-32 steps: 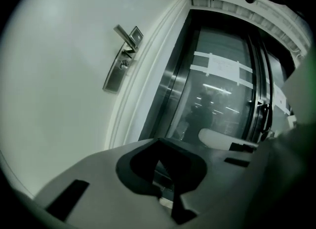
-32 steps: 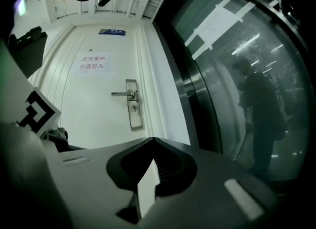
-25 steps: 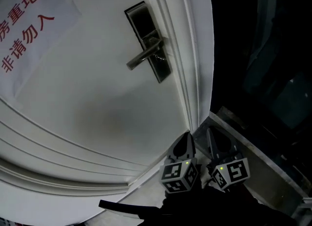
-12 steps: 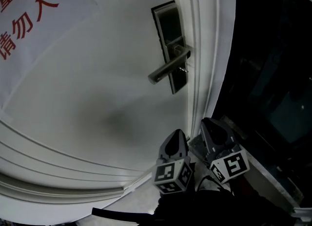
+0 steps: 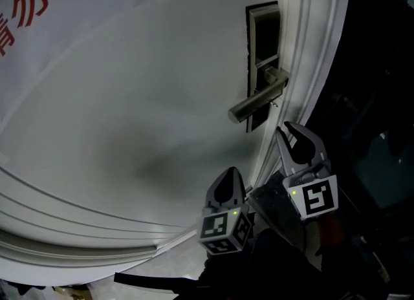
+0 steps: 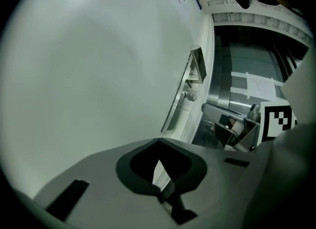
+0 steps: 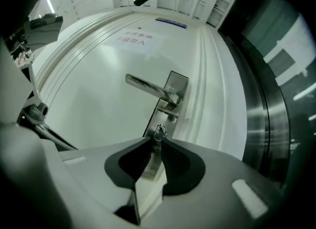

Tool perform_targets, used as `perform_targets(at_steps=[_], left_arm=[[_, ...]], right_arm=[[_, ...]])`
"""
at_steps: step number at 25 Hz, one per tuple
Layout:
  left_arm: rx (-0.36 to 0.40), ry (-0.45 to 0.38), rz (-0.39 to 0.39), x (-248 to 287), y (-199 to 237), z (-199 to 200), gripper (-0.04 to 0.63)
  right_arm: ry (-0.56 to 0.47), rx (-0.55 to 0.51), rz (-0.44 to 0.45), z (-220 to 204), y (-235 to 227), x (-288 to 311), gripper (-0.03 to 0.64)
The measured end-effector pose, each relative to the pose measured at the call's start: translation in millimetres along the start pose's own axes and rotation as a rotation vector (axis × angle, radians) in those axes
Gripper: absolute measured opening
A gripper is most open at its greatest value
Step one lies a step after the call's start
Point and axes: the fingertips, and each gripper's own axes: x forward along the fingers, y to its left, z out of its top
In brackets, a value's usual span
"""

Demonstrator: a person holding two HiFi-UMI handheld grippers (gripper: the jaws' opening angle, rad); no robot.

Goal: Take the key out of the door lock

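**Head view:** A white door (image 5: 129, 130) fills most of the picture. A paper sign (image 5: 58, 8) with red writing is stuck on it at the top left. Near the door's right edge is a dark lock plate (image 5: 264, 46). A metal handle (image 5: 253, 103) sticks out from the plate toward the left. The key (image 5: 275, 103) is a tiny thing just under the handle, still in the lock. The right gripper (image 5: 299, 138) points up at the lock and is near the key but not touching it. The left gripper (image 5: 224, 189) is lower down and to the left, close to the door and well away from the key.

**Left gripper view:** The left gripper's (image 6: 158, 143) jaws meet at their tips and hold nothing. Past them is the plain white door. The lock plate (image 6: 198, 65) is seen from the side. The right gripper (image 6: 232, 127) is beside it.

**Right gripper view:** The right gripper's (image 7: 155, 145) jaws are a little bit apart, with a thin gap between them. The key (image 7: 159, 133), with a small ring on it, sits in the lock just past the jaw tips. The jaws do not hold it. Above the key is the handle (image 7: 148, 87) on the lock plate (image 7: 174, 90). The sign (image 7: 133, 39) is far up the door.
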Motion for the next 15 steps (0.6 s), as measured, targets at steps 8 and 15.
perform_targets(at_steps=[8, 15], left_arm=[[-0.028, -0.034, 0.08, 4.1, 2.9, 14.2, 0.0], [-0.008, -0.074, 0.097, 9.6, -5.0, 30.2, 0.0]], right_arm=[[-0.008, -0.218, 0.055, 6.0, -13.5, 33.9, 0.041], [-0.061, -0.325, 0.083, 13.3, -13.3, 51.7, 0.041]])
